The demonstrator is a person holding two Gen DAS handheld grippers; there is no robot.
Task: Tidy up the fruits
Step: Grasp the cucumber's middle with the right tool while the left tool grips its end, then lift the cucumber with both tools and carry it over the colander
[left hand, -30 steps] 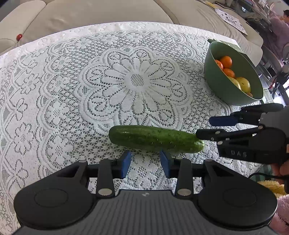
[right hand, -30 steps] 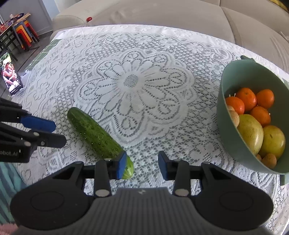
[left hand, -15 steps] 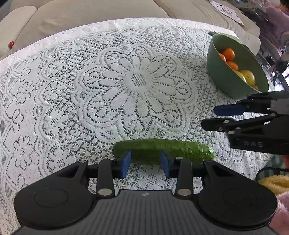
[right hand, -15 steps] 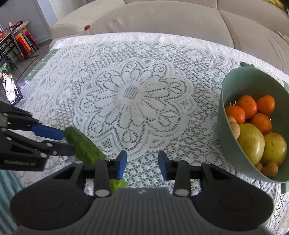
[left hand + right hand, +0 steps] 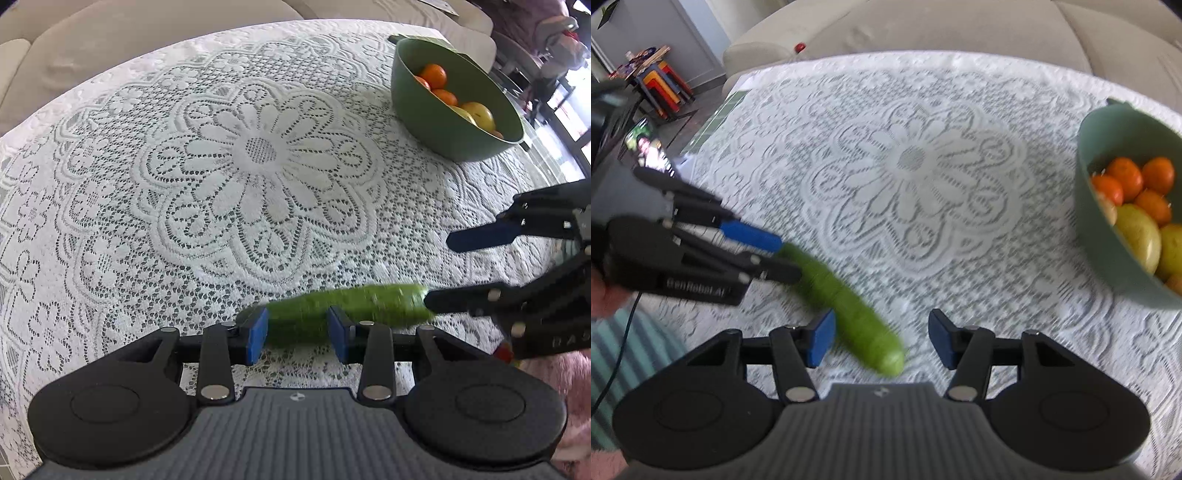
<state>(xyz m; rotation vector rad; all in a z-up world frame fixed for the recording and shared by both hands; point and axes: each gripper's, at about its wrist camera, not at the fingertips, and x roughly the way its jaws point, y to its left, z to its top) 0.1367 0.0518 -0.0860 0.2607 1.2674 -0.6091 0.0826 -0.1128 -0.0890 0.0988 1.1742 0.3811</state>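
**Ana:** Since a second ago the cucumber has come off the lace tablecloth and sits between the left gripper's blue pads, where before it lay flat ahead of them. Over on the other side, the right gripper had a pad against the cucumber's end; now its jaws are opening and that end is loose between them.

**Ben:** So who actually has it?

**Ana:** Left one. Its jaws are partly closed across the cucumber's girth, toward the stem-side half. From the left wrist view the free end runs out toward 3 o'clock, almost meeting the right gripper's lower finger. From the right wrist view the cucumber slants from 10 o'clock down to the middle, its pale tip between the spread pads, touching neither as far as I can tell; the picture is blurred.

**Ben:** How will it handle?

**Ana:** I judge it firm and stiff, moderately heavy, waxy skin, so it can swivel in a narrow pinch. Gripping nearer the middle would balance it better; held off-centre, the long end may sag.

**Ben:** And the bowl?

**Ana:** The green bowl with oranges stands well apart, at 1 o'clock from the left gripper.
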